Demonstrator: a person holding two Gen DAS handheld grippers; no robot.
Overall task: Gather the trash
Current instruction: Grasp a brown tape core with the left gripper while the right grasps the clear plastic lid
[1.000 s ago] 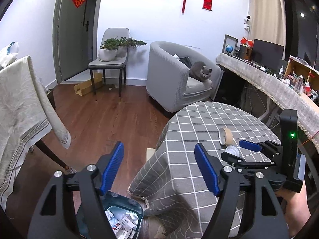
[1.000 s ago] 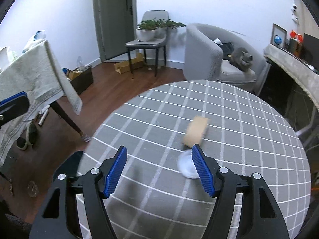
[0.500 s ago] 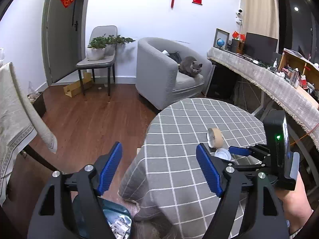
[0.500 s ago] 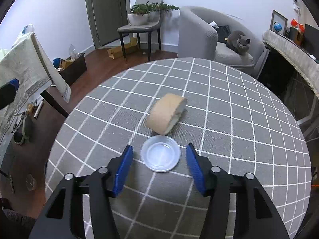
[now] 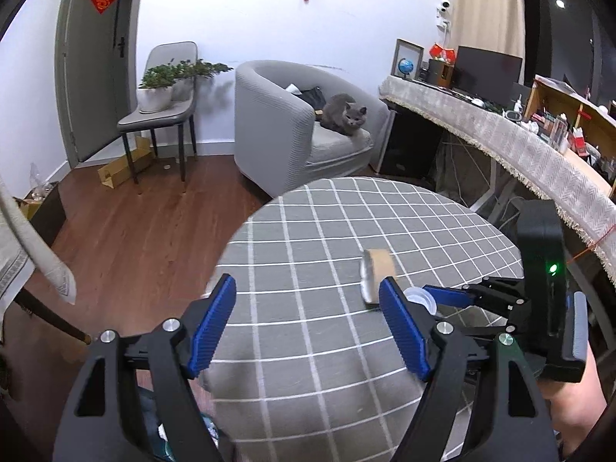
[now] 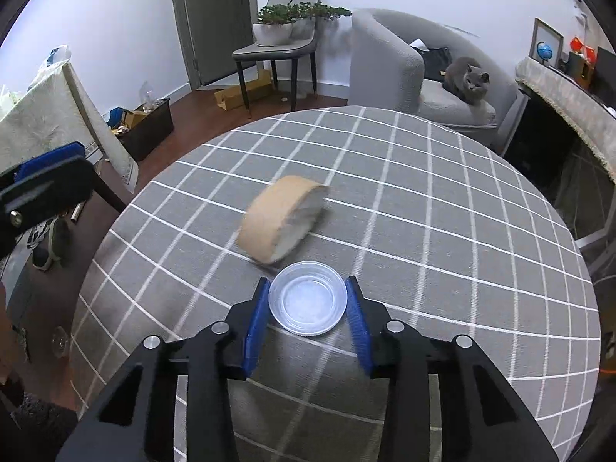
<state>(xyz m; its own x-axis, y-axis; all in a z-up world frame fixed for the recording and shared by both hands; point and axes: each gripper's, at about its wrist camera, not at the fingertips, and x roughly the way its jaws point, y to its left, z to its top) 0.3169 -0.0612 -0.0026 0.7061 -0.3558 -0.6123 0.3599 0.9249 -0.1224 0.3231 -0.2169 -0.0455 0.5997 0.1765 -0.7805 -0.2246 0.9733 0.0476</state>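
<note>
Well, going left to right across the room: a cloth-draped table edge (image 6: 57, 115), a grey chair (image 5: 161, 115) carrying 2 potted plants (image 5: 158, 84), a grey armchair (image 5: 285, 127) with a grey cat (image 5: 342, 115) sitting in it, and a long cluttered counter (image 5: 519, 146) along the right wall. In front stands the round table under a grey checked cloth (image 6: 442, 211). On it a roll of brown tape (image 6: 283, 217) stands on edge, just beyond the clear plastic lid (image 6: 308, 298) and close to touching it, blurred in the right wrist view. The left gripper (image 5: 308, 331) hangs over the near left edge of the table with its jaws wide and nothing between them. The lid lies flat on the cloth right between the blue pads of the right gripper (image 6: 308, 308), whose jaws have just been closing to a narrow gap; the pads look to sit against the lid's rim on both sides.
</note>
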